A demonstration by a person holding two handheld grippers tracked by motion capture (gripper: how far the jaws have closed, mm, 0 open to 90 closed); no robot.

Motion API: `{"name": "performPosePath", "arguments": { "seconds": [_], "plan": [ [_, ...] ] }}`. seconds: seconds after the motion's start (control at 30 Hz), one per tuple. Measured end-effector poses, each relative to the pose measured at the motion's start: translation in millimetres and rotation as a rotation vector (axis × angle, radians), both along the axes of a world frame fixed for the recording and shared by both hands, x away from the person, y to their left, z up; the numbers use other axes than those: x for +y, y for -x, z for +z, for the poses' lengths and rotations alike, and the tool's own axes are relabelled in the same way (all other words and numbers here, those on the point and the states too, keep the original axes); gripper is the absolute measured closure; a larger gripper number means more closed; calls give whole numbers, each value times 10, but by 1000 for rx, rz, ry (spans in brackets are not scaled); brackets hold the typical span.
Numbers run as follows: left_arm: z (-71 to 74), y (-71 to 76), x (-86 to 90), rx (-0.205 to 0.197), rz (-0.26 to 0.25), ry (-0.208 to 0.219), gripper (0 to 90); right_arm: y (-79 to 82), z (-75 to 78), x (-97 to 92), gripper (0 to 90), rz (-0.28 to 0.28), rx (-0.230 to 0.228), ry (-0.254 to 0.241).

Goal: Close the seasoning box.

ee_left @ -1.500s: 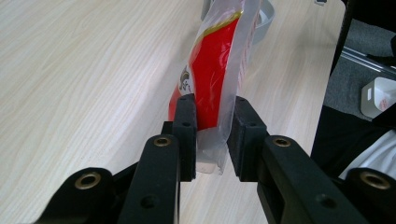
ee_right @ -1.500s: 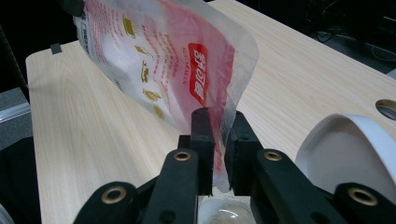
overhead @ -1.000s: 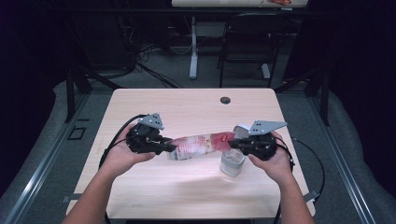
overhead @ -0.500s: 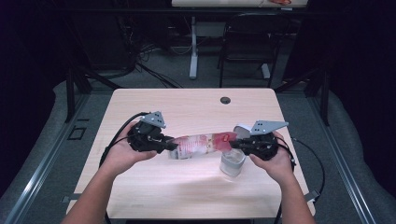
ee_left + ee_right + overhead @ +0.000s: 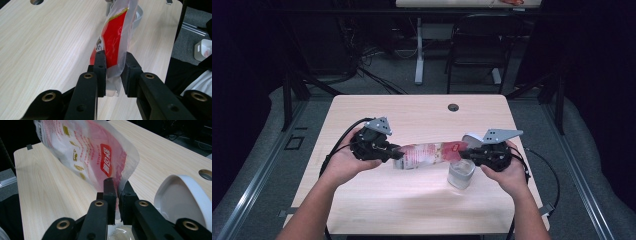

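Note:
A clear plastic pouch (image 5: 427, 155) with red print hangs level above the table, stretched between both grippers. My left gripper (image 5: 398, 152) is shut on its left end; in the left gripper view the pouch (image 5: 115, 42) sits pinched between the pads of that gripper (image 5: 113, 72). My right gripper (image 5: 464, 154) is shut on the other end, and its jaws have just been opening slightly with the pouch's edge (image 5: 92, 157) still between them (image 5: 117, 190). A clear cup (image 5: 461, 174) stands on the table right under the right gripper.
A white lid (image 5: 472, 139) lies behind the right gripper, large at the right of the right gripper view (image 5: 180, 200). The light wooden table (image 5: 422, 115) has a cable hole (image 5: 453, 107) near its far edge. A chair and desk legs stand beyond the table.

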State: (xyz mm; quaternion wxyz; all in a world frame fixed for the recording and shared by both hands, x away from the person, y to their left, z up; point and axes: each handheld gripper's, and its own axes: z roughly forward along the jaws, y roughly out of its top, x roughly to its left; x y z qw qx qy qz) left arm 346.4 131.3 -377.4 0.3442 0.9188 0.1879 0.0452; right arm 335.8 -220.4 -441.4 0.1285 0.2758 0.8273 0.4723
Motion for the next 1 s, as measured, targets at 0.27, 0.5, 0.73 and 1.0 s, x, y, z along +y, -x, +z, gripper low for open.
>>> {"name": "performPosePath", "arguments": {
  "seconds": [0.27,0.5,0.73,1.0],
  "plan": [
    [55,4,-24,-4,-4,-3,765,-16,-23,-17,853,-4,6,3],
    [69,-2,-39,-4,0,2,766,-14,-30,-22,856,-7,10,-1],
    [98,-11,-58,-5,0,6,767,-19,-38,-37,856,-11,15,-1],
    [136,-29,-89,-13,-4,6,768,-21,-41,-50,863,-16,15,6]
  ]
}}
